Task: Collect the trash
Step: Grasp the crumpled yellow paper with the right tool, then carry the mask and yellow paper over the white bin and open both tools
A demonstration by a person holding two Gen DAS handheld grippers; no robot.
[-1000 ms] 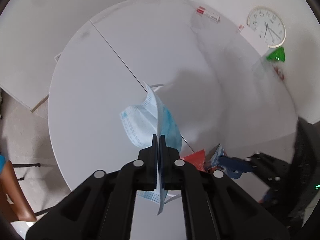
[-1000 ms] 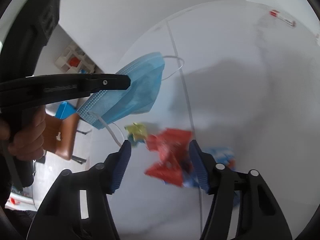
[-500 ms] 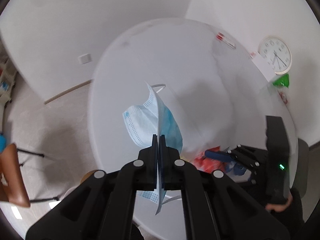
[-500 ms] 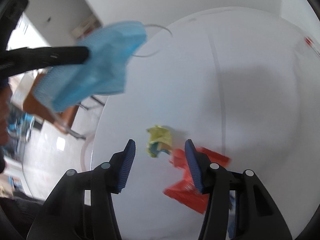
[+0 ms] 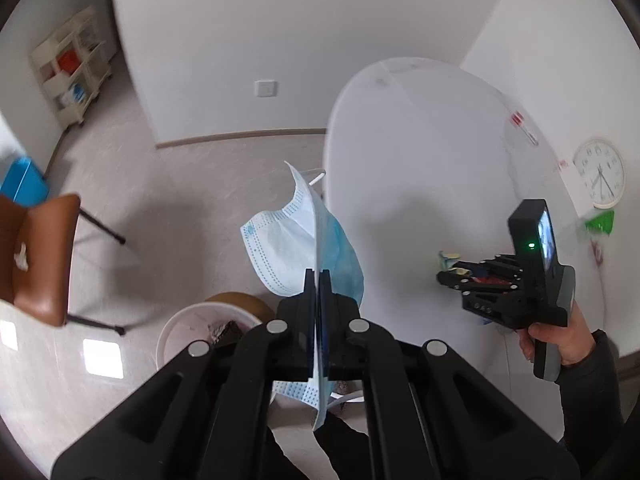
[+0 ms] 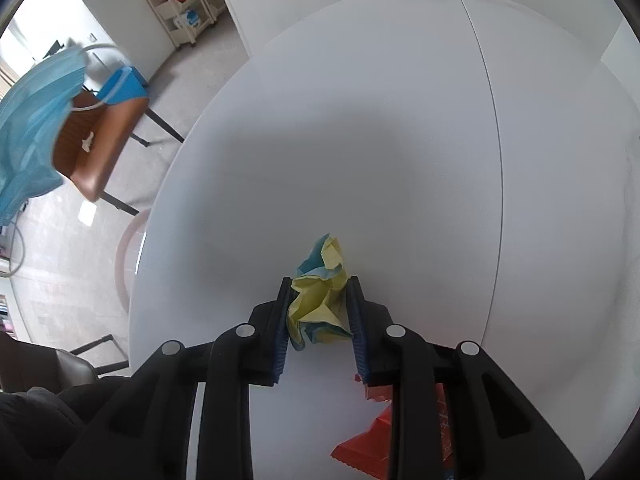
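Risk sits mostly with the face mask: the left gripper has its jaws pressed together on one thin fold of it, out over the floor beside the counter, and most of the fabric hangs free above and below the pinch. A quick swing could, I judge, slide that fold out, and the mask would land on the floor short of the pink-rimmed bin below. A loose ear loop sticks out toward the counter rim and could catch there.

On the counter, the right gripper has its jaws closed around the crumpled yellow-and-blue paper, both pads touching its sides. Crumpled paper gives way when squeezed, so the hold may be weaker than it looks; a lift could leave it behind. The red wrapper lies just beside the right jaw and might be dragged along.

Room is generous: the counter is bare beyond the paper, and its curved edge lies to the left, with the bin just past it. A brown chair stands well apart.
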